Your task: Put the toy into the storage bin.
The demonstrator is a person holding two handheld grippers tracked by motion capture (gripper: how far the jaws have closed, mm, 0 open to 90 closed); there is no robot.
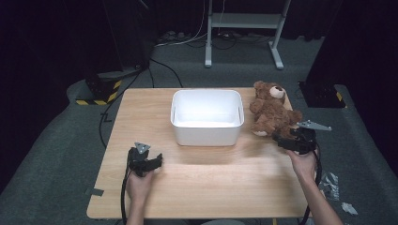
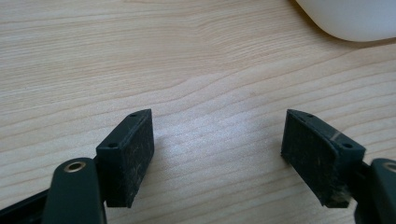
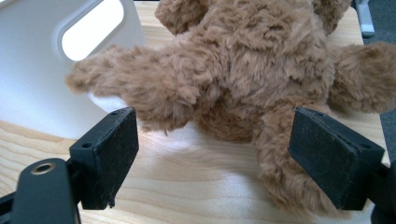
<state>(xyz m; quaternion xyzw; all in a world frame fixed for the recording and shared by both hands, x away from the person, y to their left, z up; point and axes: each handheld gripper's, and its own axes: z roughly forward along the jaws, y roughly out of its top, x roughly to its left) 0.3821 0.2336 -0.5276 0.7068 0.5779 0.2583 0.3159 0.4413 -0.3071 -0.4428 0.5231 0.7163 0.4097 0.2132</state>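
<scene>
Beside the white bin [image 1: 206, 117], the right gripper [image 1: 287, 142] gapes wide, empty, at the teddy bear [image 1: 271, 110]; left gripper [image 1: 149, 162] open too

Both forearms reach forward, left hand-held gripper [image 1: 157, 161] and right hand-held gripper [image 1: 277, 138] held with jaws apart.

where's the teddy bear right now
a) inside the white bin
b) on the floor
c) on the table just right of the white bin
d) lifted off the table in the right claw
c, the teddy bear lies on the table beside the white bin, with the open right claw at its leg.
</scene>
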